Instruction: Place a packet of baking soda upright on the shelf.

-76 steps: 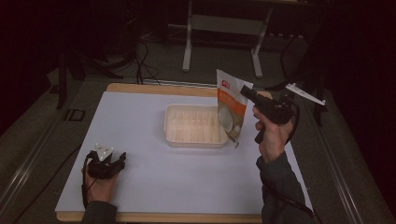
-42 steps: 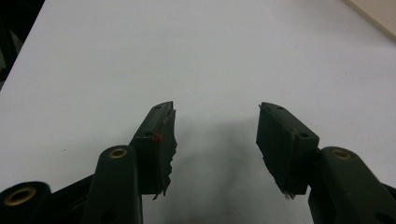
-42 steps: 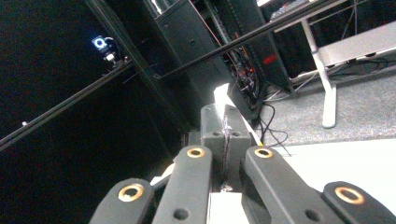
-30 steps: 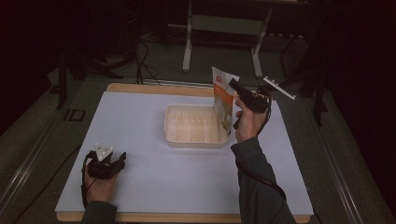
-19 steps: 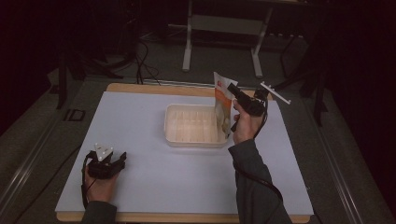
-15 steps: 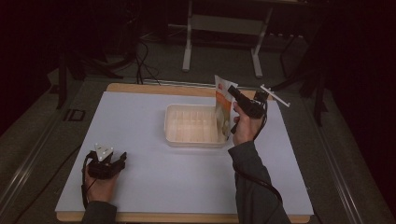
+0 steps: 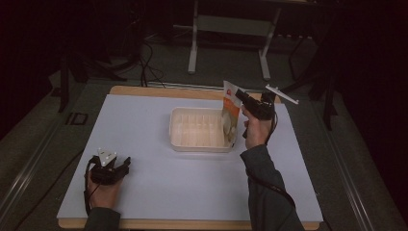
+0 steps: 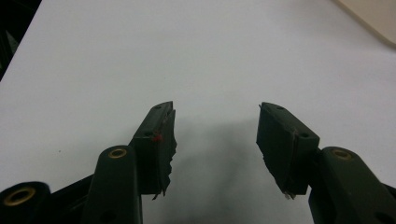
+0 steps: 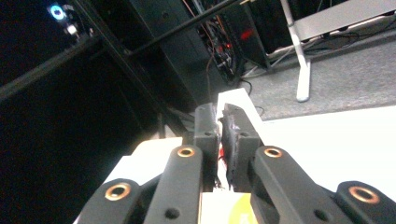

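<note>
A white and orange pouch [image 7: 231, 118] stands upright at the right end of a clear plastic container [image 7: 172, 126], its lower part inside the tub. My right gripper [image 7: 239, 94] pinches the pouch's top edge from the right. In the right gripper view the jaws [image 9: 219, 109] are almost together, with the pouch's white top [image 9: 233, 98] between the pads; they have just been opening slightly. My left gripper [image 7: 126, 163] rests on the table at the front left. Its jaws [image 8: 215, 109] are wide open over bare white table, with nothing between them.
The white table top [image 7: 144, 125] has wooden edges at the back and front. A grey stand [image 7: 226, 29] and cables lie on the dark floor behind the table. A corner of the container [image 8: 373, 18] shows in the left gripper view.
The right hand has carried the pouch leftward from beside the container to its right end and lowered it in. The left hand has stayed put.
</note>
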A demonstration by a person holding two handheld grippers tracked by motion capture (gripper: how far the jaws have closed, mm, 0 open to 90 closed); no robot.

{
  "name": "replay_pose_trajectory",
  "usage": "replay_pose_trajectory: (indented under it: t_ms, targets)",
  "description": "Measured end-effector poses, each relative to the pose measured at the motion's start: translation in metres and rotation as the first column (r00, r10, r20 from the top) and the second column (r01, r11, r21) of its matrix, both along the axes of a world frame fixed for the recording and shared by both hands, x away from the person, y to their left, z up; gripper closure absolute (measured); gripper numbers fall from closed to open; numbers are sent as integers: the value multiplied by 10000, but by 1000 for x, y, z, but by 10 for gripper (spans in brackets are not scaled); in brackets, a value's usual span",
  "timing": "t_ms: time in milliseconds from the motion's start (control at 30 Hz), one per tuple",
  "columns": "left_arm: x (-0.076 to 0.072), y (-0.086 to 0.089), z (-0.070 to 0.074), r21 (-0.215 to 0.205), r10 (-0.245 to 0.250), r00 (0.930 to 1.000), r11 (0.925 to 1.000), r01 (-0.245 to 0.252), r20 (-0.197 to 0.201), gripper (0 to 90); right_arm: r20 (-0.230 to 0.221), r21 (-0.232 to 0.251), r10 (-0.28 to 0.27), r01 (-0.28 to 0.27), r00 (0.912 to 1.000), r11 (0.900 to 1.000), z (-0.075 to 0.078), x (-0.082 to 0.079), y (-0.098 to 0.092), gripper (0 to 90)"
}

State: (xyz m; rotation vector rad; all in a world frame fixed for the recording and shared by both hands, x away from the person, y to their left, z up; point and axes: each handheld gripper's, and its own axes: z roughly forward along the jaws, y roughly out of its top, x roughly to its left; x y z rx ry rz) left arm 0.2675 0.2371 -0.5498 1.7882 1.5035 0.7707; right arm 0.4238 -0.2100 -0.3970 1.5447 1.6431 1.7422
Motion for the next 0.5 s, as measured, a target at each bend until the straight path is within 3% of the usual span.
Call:
replay_pose_trajectory:
  t_ms: [267,400,500]
  targets:
    - [0,0,0,-18,3,10000,10000,-3,-3,464,-936,-1676,156,-312,9955,9854,13,7,5,742]
    - [0,0,0,-7,10,10000,10000,-10,-16,465,-1443,-2203,347,-663,9889,9732,17,14,7,712]
    - [0,0,0,-32,7,10000,10000,-7,-15,464,-1794,-2729,346,-835,9832,9584,19,18,12,721]
